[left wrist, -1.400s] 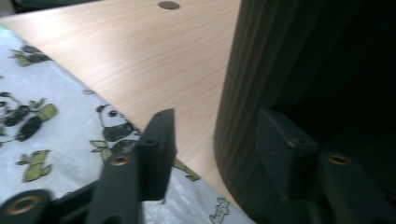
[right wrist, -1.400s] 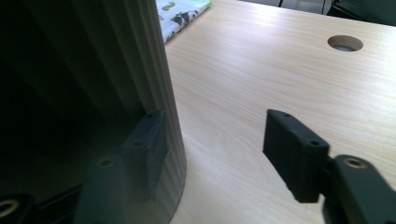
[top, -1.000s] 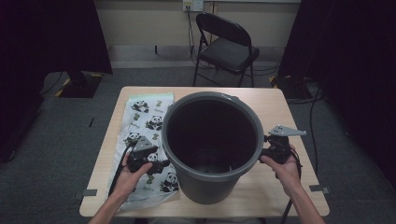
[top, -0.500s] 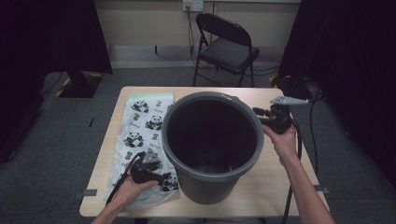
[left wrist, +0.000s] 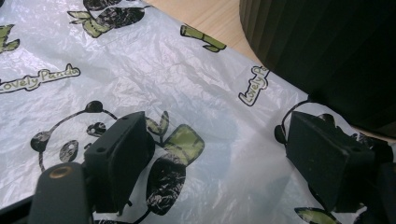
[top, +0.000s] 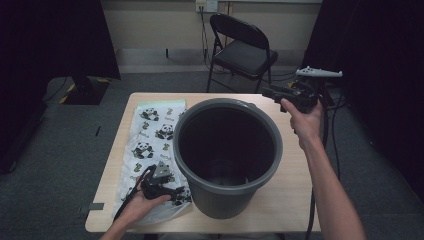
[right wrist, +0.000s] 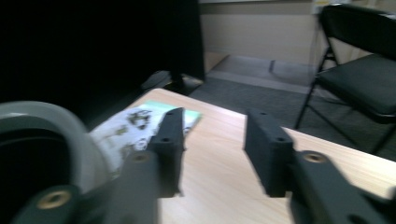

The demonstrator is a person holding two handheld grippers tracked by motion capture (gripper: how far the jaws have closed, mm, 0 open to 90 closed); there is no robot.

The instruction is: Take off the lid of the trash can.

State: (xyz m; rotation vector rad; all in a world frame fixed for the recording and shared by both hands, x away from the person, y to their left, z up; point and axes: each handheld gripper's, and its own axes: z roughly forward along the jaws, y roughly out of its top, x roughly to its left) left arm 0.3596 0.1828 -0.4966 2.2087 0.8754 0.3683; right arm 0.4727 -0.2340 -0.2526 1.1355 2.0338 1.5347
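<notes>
- High view — grey plastic bucket (top: 227, 160) standing upright mid-table (top: 295, 205), the panda-print plastic bag (top: 150, 135) spread flat just left of it, long axis running from the near edge toward the far one.
- Left gripper (top: 172, 192) low over the bag's near end, close beside the bucket wall — clearly the nearer hand to the bag; bag straight beneath the jaws.
- Right gripper (top: 272, 92) raised above the bucket's far-right rim, well apart from the bag, nothing between the jaws.
- Left gripper view — left gripper (left wrist: 215, 163) with jaws spread wide, pads (left wrist: 119, 161) down at the crinkled film (left wrist: 187, 84); no fold pinched, contact too close to call. Dark ribbed bucket wall (left wrist: 327, 51) at upper right, a detail the high view leaves vague.
- Right gripper view — right gripper (right wrist: 215, 154) with jaws partway apart, having just been closing, empty. Bucket rim (right wrist: 56, 121) at left, far end of the bag (right wrist: 135, 121) beyond it, folding chair (right wrist: 359, 70) behind the table.
- Judgement: next move likely a pinch of the bag's near end by the left gripper.
</notes>
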